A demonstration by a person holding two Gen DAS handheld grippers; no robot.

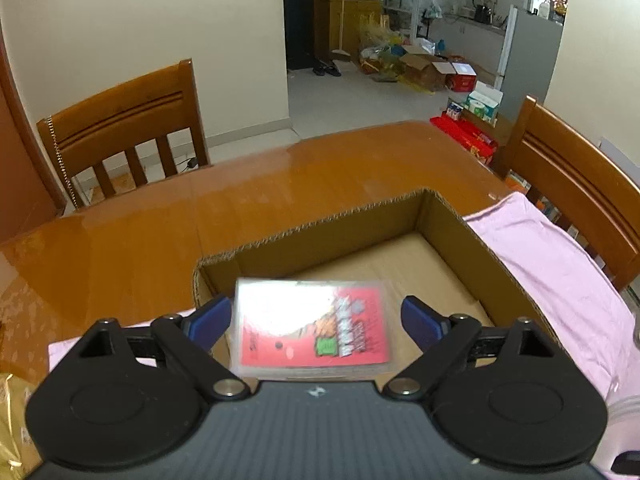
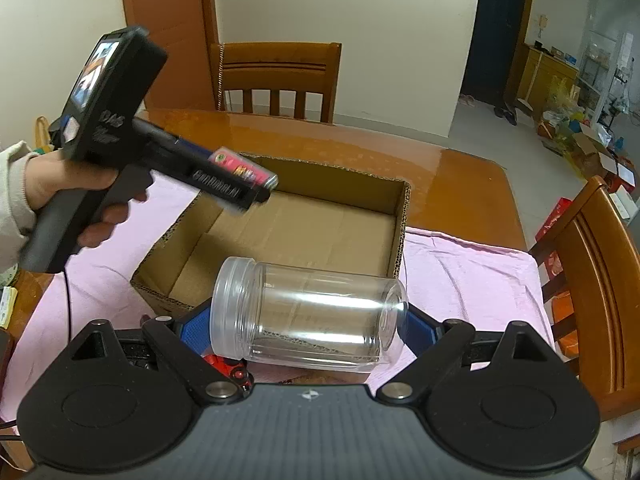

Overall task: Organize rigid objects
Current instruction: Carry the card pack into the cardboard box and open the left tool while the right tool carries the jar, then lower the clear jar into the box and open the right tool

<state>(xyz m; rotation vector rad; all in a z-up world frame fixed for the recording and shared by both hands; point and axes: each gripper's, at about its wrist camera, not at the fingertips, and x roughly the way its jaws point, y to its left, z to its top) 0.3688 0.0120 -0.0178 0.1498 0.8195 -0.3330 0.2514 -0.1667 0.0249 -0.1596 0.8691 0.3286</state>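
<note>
Card pack [image 1: 314, 326] is being dropped into the box [image 2: 400, 216].
The left gripper [image 1: 316, 320] is spread; the jar [image 2: 308, 314], pinched by the right gripper [image 2: 308, 324], should go next.

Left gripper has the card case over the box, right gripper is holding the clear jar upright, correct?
Not quite. The right wrist view shows the clear jar lying on its side across the right gripper. The left gripper does have the card case over the box.
</note>
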